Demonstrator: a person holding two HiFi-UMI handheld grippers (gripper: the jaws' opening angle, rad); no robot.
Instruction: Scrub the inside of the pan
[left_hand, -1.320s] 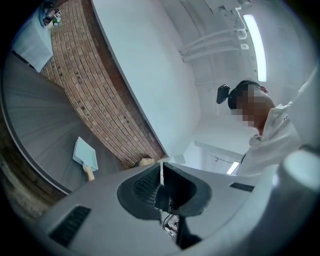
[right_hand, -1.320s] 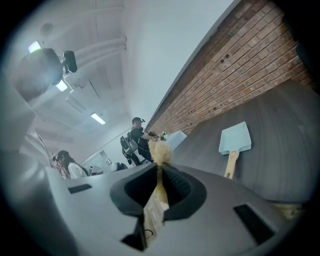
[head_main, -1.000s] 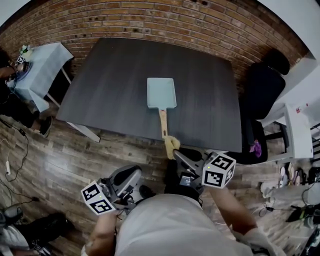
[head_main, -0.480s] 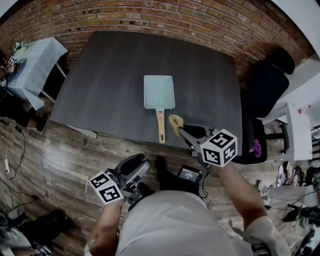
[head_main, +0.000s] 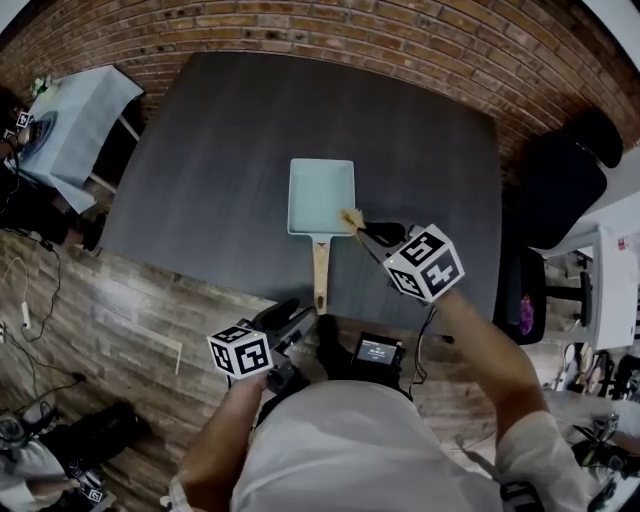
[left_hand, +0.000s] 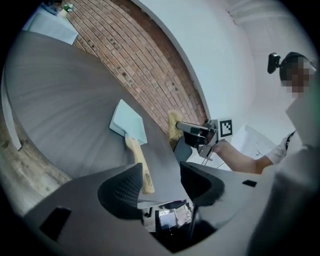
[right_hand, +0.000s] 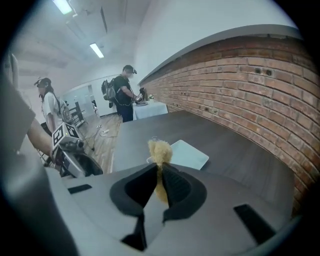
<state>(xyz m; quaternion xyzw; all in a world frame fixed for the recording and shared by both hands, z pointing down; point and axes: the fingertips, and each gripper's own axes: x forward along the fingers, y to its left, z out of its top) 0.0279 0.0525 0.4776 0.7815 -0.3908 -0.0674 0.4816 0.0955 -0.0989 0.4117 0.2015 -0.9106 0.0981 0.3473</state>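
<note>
The left gripper (left_hand: 159, 186), whose jaws had just been opening and stood wide with nothing between them, hung just short of the end of the wooden handle (head_main: 320, 275). The pale blue rectangular pan (head_main: 320, 195) lay on the dark table (head_main: 200, 150), handle toward the person. The right gripper (head_main: 365, 230) was clamped on a yellow scrubber (head_main: 351, 218) at the pan's right rim.

- Open dark table (head_main: 200, 170) surrounds the pale pan (head_main: 320, 195) at left, right and beyond.
- The right gripper (head_main: 363, 227), clamped on a yellow scrubber (head_main: 351, 216), crowds the pan's near right corner.
- A brick wall (head_main: 300, 40) bounds the far side, a black chair (head_main: 555, 180) the right.
</note>
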